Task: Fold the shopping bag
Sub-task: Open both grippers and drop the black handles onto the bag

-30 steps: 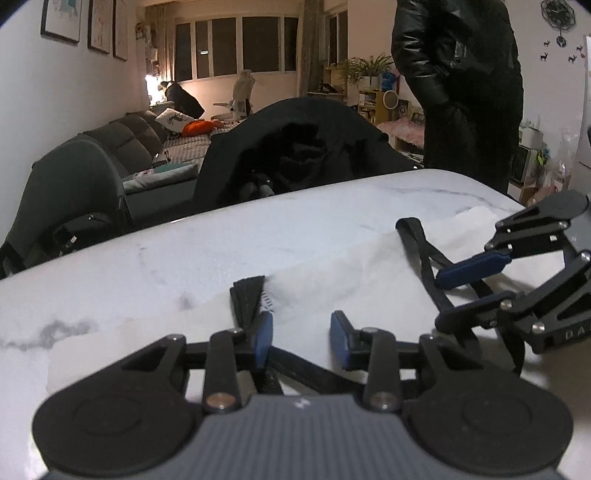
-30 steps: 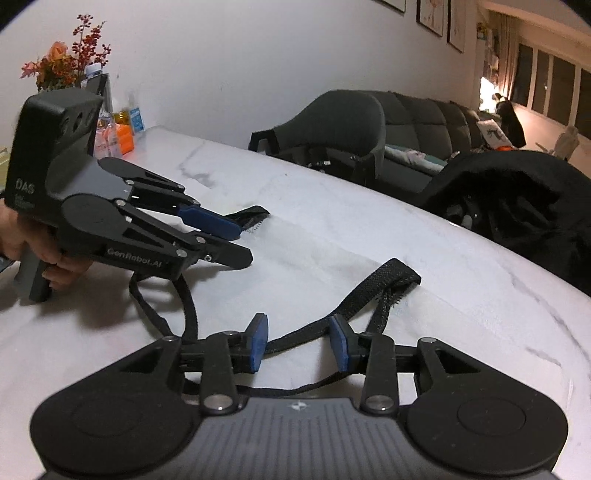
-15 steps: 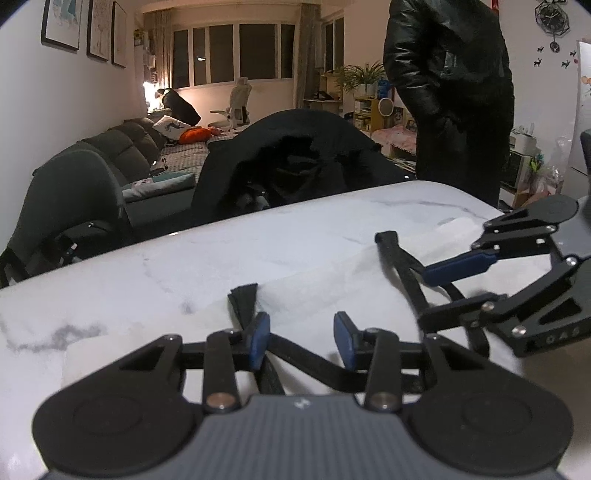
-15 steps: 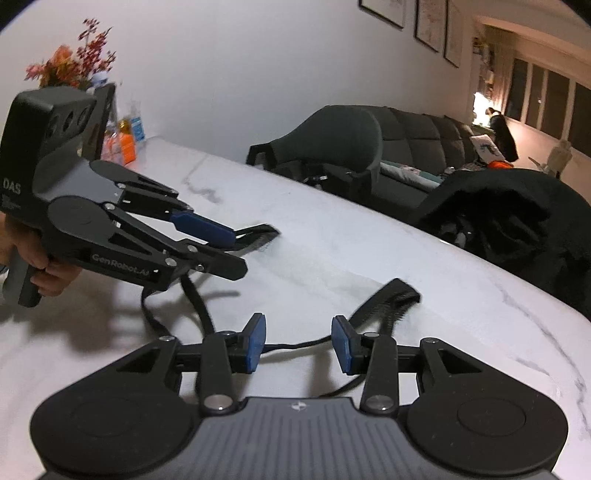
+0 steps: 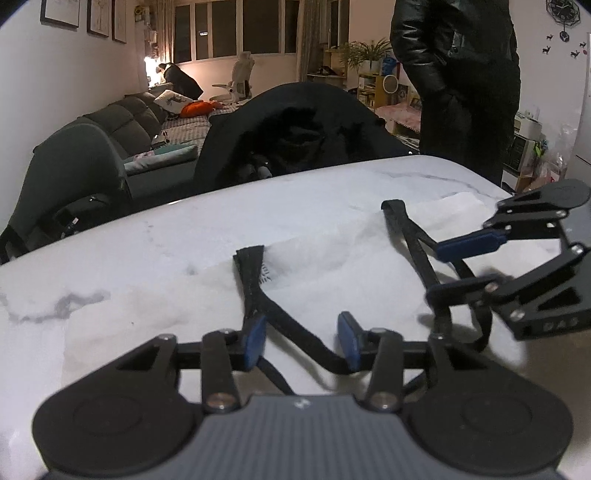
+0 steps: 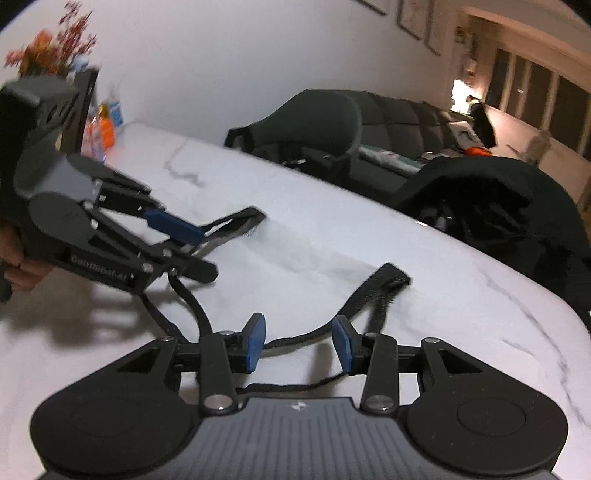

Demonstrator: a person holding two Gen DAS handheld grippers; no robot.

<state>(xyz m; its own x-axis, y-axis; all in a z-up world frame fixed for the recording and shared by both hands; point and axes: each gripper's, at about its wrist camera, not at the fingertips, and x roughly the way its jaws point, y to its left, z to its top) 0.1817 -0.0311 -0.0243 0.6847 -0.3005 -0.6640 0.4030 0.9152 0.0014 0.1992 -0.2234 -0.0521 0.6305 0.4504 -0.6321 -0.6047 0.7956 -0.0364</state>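
Bag (image 5: 314, 273): white, flat, crinkled, on marble tabletop (image 5: 110, 258).
Handles (image 5: 255, 288): black woven webbing loops.
Left gripper (image 5: 301, 341): fingers spread.
Right gripper (image 6: 297, 343): fingers spread.

Dim indoor light, warm glow from a lamp (image 5: 149, 61) at the far end of the room, windows (image 5: 236, 31) dark. Left wrist view fairly sharp; right wrist view smeared w/ motion blur, esp. flowers (image 6: 48, 51) at left. Soft shadows on the table (image 6: 74, 350). Heavy fisheye bend, black corners.
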